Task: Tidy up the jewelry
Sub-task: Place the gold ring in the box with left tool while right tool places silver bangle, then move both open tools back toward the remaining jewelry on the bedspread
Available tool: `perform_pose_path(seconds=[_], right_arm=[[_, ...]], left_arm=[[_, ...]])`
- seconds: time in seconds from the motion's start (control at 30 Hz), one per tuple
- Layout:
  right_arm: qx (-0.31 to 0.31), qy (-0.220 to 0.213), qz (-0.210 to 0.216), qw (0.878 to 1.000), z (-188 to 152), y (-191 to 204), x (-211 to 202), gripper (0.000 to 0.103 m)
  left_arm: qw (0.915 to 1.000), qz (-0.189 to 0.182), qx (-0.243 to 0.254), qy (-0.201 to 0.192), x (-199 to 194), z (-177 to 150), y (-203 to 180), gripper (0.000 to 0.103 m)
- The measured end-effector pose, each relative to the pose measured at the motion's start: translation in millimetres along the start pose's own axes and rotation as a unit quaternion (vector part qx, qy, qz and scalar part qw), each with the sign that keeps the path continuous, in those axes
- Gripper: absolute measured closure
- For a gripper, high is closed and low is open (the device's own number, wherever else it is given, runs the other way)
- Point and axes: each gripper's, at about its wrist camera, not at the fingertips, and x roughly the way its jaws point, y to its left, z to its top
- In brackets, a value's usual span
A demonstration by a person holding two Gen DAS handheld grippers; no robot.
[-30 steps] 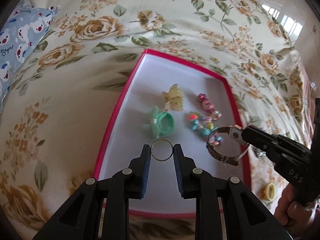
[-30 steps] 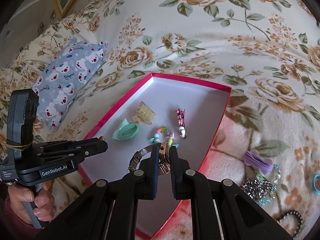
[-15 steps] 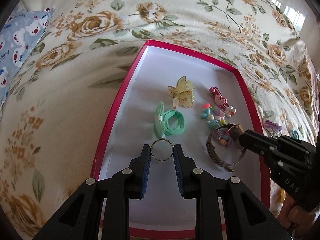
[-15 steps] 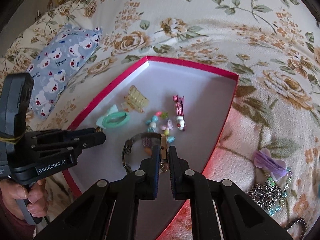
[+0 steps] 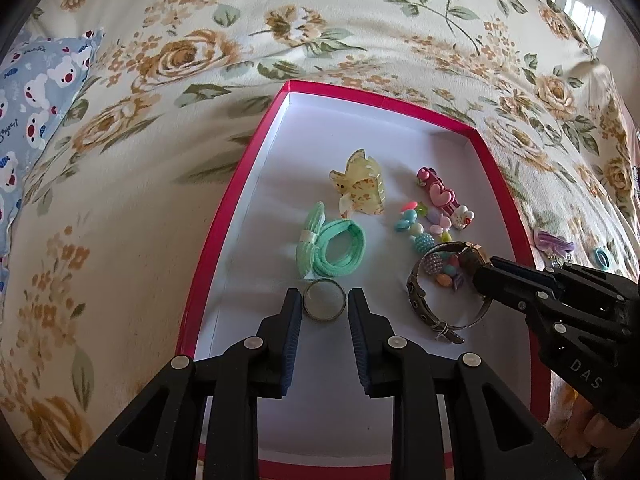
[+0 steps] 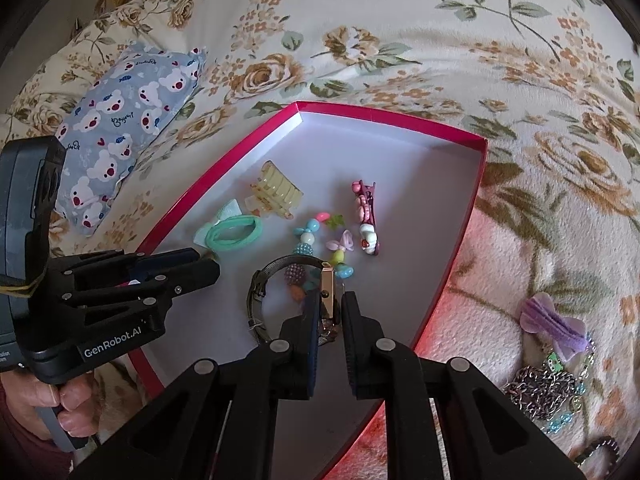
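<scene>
A pink-rimmed white tray [image 5: 240,184] [image 6: 468,216] lies on the floral bedspread. In it are a green hair tie [image 5: 332,244] [image 6: 232,232], a yellow claw clip [image 5: 360,188] [image 6: 276,192], a pink hair clip [image 5: 440,196] [image 6: 366,216] and a bead bracelet [image 5: 424,232] [image 6: 320,240]. My left gripper [image 5: 324,300] has widened around a gold ring [image 5: 324,301] that sits low over the tray floor. My right gripper [image 6: 330,304] [image 5: 484,276] stands slightly apart around a wristwatch [image 6: 327,284] [image 5: 436,300] whose band rests on the tray.
A blue bear-print pillow [image 6: 120,120] [image 5: 24,112] lies to the left. To the right of the tray on the bedspread are a purple bow clip [image 6: 556,324] [image 5: 552,240], chain necklaces [image 6: 548,392] and a blue ring [image 5: 602,258].
Both grippers have come down into the tray and closer to the items. The left jaws have widened off the ring, and the right jaws have parted a little around the watch.
</scene>
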Motion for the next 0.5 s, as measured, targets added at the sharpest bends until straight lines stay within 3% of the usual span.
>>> perform_pose_path(seconds=[0.1,0.17,0.4,0.5], right_arm=[[0.008,-0.004,0.007,1.000,0,-2,-3,0.088],[0.012,-0.010,0.011,1.000,1,-4,-8,0.084],[0.037,-0.034,0.025,0.998,3,-12,-31,0.073],[0.046,-0.048,0.029,0.997,1,-17,-48,0.065]], left_arm=[[0.9999,-0.009,-0.003,0.002,0,1,2,0.069],[1.0000,-0.005,-0.005,0.001,-2,2,3,0.057],[0.9996,-0.015,-0.025,-0.004,-12,-2,7,0.056],[0.9992,-0.022,-0.031,-0.009,-21,-2,7,0.051]])
